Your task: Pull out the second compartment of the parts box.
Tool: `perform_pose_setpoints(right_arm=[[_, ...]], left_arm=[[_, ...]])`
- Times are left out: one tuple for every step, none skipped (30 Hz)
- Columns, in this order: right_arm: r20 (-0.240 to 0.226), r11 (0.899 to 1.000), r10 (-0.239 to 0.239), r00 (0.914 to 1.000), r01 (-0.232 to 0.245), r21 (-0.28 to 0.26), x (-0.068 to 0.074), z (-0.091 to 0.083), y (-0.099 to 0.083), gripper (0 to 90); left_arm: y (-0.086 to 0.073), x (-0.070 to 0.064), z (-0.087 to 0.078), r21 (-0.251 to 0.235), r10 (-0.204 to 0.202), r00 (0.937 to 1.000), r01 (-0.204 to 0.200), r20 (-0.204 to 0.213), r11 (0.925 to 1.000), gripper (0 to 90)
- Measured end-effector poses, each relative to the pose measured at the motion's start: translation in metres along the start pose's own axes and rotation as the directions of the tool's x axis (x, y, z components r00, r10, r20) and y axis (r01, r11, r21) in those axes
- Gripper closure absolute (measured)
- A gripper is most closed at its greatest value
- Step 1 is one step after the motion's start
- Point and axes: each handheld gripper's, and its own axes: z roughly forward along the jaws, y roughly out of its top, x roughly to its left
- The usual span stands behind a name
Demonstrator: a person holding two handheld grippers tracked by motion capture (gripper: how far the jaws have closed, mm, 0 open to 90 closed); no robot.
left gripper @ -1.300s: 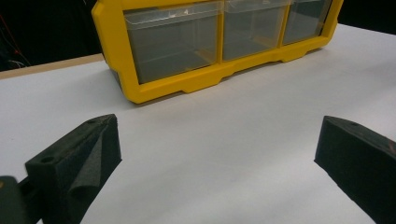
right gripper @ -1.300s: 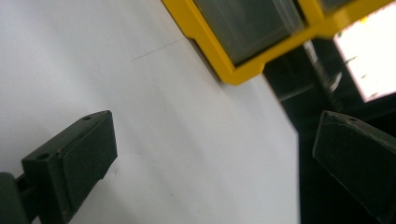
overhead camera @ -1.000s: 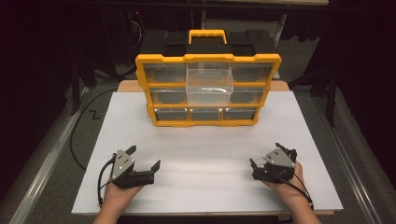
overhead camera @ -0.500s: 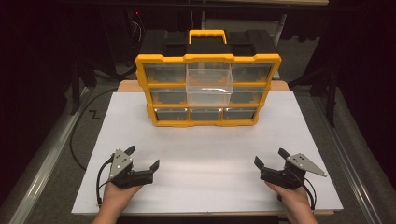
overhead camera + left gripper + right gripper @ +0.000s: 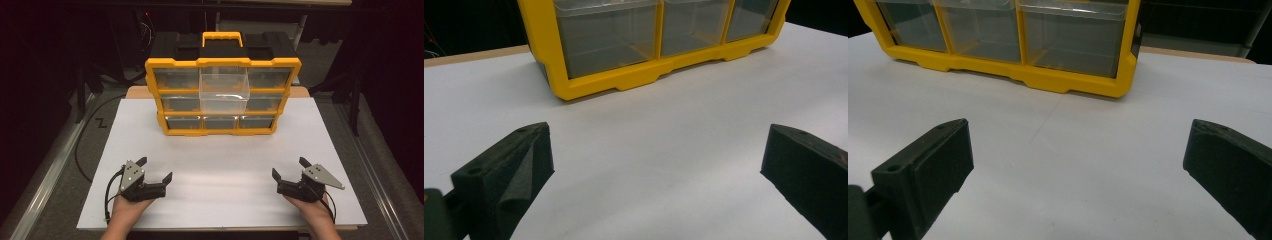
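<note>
Organizer (image 5: 222, 95) upright, drawer fronts toward grippers.

Yellow-framed organiser case (image 5: 223, 97) with clear drawers stands upright at the far middle of the white board (image 5: 220, 170); its upper middle drawer (image 5: 224, 92) is pulled forward, protruding.

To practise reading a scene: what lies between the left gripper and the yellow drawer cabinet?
Nothing: in the high view, bare white board separates the open left gripper from the yellow drawer cabinet.
</note>
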Motion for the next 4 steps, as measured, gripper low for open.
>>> perform_pose_setpoints(right_arm=[[0.003,1.000,-0.003,1.0000,0.003,-0.001,-0.0002,-0.0002,0.0001,1.0],[0.004,1.000,-0.002,1.0000,0.002,-0.002,-0.0004,-0.0003,0.0003,1.1],[0.006,1.000,-0.006,1.0000,0.006,-0.003,-0.0007,-0.0003,0.0005,1.0],[0.009,1.000,-0.010,0.9999,0.010,-0.005,-0.0006,-0.0003,0.0007,1.1]], left_arm=[[0.0000,-0.0001,0.0000,0.000,0.000,1.0000,0.000,0.000,1.0000,1.1],[0.0000,0.0000,-0.0001,-0.001,0.000,1.0000,0.000,0.000,1.0000,1.1],[0.0000,0.0001,-0.0002,-0.001,0.000,1.0000,0.000,0.000,1.0000,1.1],[0.0000,0.0003,-0.0003,0.000,0.000,1.0000,0.000,0.001,1.0000,1.1]])
